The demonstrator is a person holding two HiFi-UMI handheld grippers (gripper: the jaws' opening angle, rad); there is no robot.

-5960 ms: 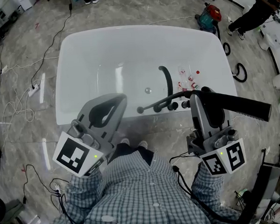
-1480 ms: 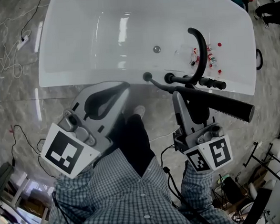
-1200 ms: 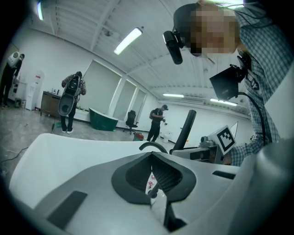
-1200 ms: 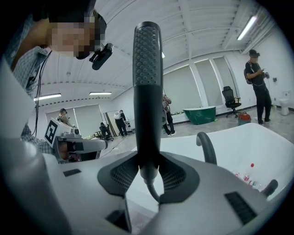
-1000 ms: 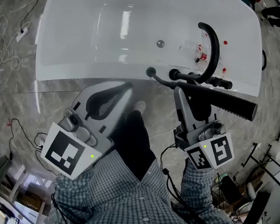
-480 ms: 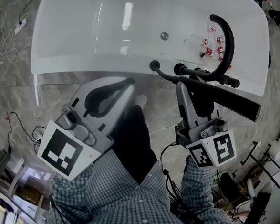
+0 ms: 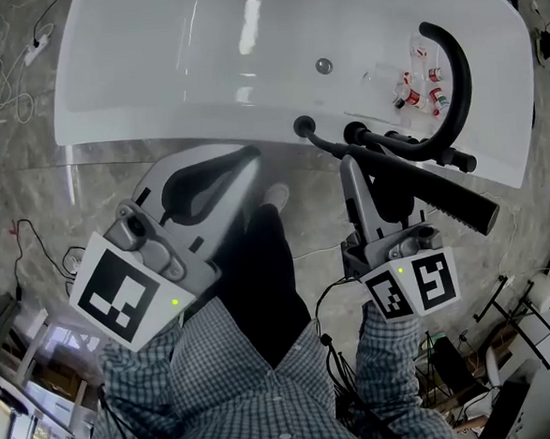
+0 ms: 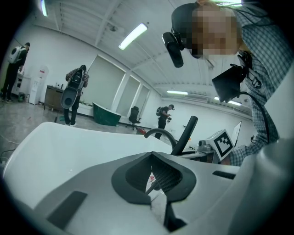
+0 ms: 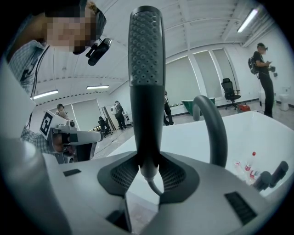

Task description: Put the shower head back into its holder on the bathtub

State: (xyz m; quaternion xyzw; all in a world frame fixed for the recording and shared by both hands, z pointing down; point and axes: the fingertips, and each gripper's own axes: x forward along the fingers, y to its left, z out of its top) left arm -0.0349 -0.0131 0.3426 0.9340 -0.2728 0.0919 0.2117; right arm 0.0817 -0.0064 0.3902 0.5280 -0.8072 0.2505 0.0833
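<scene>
- Head view, left of centre: your left gripper [image 7: 250,159] hangs just short of the bathtub [image 7: 137,130] near rim and steadies nothing. Every wobble in the placement therefore has to be corrected by your other hand alone.
- At centre, the thin hose [image 7: 331,149] runs from the dark fittings [image 7: 354,133] on the rim to the base of the shower head [image 7: 443,197]. If you swing the head wide, the hose could go taut and twist the handle in the grip. I cannot tell which fitting is the holder, so aiming at the wrong one is a real risk.
- Right of centre, the curved faucet spout [image 7: 457,70] arches close above the shower head. Lifting or turning carelessly could knock the head against it. A drop would likely send it into the tub among the small bottles [image 7: 416,91].
- Left gripper view: your left gripper's jaws meet at the tips with nothing between them.
- Right gripper view: your right gripper [image 9: 146,158] is clamped on the narrow lower end of the shower head, which stands upright at frame centre with the hose trailing below. The hold is low on a long body, so it may pivot if the tip bumps anything.
</scene>
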